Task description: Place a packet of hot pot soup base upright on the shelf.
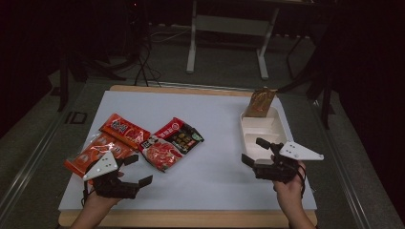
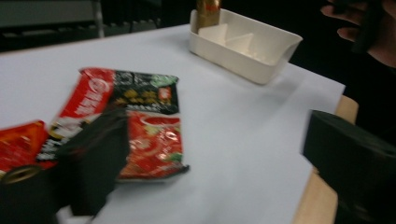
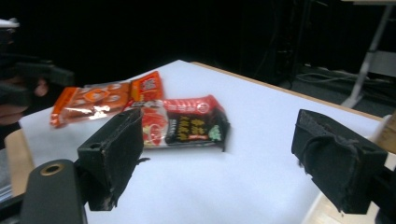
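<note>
Three sauce packets lie at the table's left: an orange packet [image 1: 93, 152], a red packet [image 1: 124, 130] and a red-and-black packet [image 1: 172, 143]. My left gripper [image 1: 137, 170] hovers open just in front of them, near the front edge, with nothing between its jaws. In the left gripper view [image 2: 219, 158] the red-and-black packet [image 2: 140, 116] lies behind its left jaw. My right gripper [image 1: 255, 151] stands open and empty at the near end of a white divided tray [image 1: 267, 136]. The right gripper view [image 3: 224, 158] looks across at the red-and-black packet [image 3: 187, 123] and the orange packet [image 3: 88, 105].
A brown packet [image 1: 260, 102] stands upright in the tray's far end. The white sheet [image 1: 215, 171] between the packets and the tray is bare. The wooden table edge [image 1: 191, 218] runs along the front. Desk legs and cables stand on the dark floor beyond.
</note>
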Available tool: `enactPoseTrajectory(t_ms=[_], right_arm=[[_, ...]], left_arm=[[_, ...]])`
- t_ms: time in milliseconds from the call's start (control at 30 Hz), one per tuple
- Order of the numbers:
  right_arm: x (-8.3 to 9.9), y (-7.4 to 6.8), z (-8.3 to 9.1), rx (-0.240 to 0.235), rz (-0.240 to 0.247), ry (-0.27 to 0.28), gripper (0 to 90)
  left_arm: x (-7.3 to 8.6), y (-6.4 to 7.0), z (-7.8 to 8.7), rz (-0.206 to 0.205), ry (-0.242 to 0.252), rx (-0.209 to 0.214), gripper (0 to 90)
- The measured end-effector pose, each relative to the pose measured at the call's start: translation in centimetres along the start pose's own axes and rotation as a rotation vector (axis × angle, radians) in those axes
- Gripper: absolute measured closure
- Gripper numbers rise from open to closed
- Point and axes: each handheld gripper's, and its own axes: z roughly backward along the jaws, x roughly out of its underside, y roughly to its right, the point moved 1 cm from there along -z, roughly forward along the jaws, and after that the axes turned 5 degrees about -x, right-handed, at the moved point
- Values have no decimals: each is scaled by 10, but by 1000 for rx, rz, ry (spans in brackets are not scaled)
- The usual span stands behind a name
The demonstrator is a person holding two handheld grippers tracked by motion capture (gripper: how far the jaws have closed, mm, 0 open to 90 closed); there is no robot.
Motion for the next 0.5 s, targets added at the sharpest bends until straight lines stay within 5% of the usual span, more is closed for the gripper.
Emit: enactPoseTrajectory(t_ms=[200,267,500], right_arm=[[1,-12,7,-19,16,17,142],[1,-15,10,9,26,15,138],[1,-16,12,-18,2,27,139]], left_arm=[[-9,-13,-1,-15,-20,-51,255],[-13,-18,-3,-4,-25,-77,310],[-21,-35,-13,30,-42,-139,522]])
